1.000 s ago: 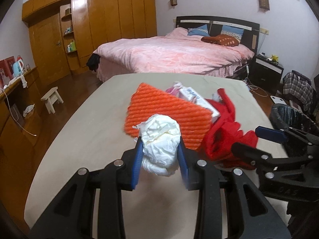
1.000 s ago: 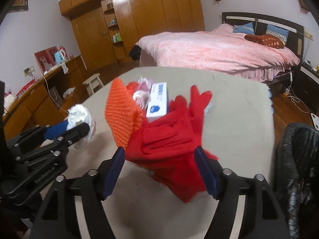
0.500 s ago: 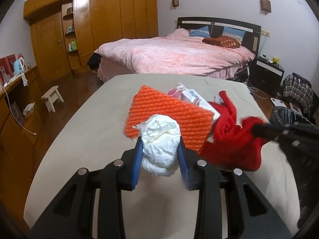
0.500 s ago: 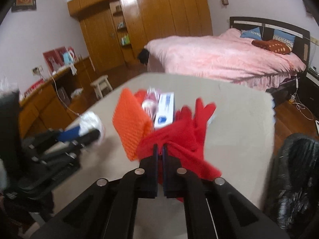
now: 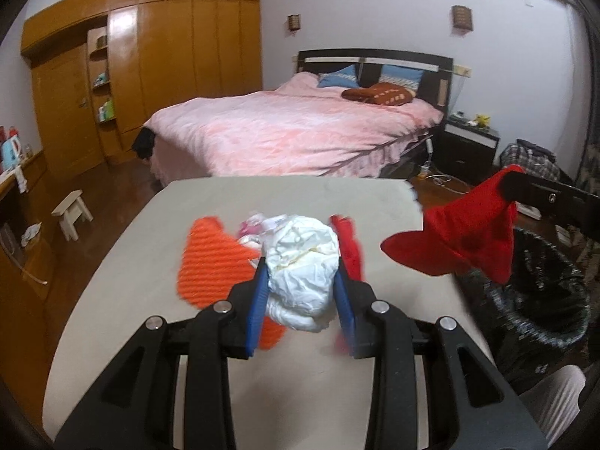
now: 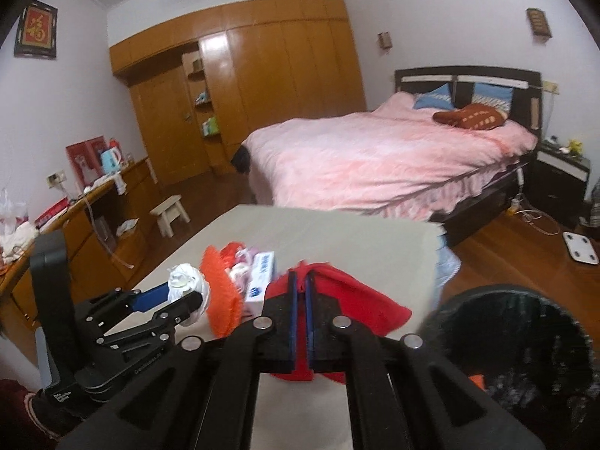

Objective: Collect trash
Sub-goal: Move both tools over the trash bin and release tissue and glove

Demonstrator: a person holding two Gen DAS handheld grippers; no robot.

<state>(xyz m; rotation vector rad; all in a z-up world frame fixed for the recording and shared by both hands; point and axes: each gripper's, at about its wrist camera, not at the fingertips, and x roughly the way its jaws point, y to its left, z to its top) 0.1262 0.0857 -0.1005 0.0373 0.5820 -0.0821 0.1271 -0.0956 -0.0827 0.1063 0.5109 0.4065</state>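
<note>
Right tongs [image 6: 300, 281] pinch the red cloth [image 5: 457, 236], left tongs [image 5: 302, 285] clamp the paper wad [image 5: 300, 270]; best carry both squarely over the bin [image 6: 525, 337] before letting go.

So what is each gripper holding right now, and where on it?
The left gripper clamps a crumpled white paper wad across its middle. The right gripper pinches a red cloth by a bunched fold, the rest hanging.

White crumpled wad [image 5: 302, 262] between blue pads [image 5: 258, 309] on black fingers. Bright red cloth [image 5: 459, 240] at right, above a black bin bag [image 5: 543, 300] with pale speckles. Ribbed orange mat [image 5: 212, 262] at left on the beige table [image 5: 292, 198]. Far off, a pink mottled bedspread [image 5: 300, 135].
</note>
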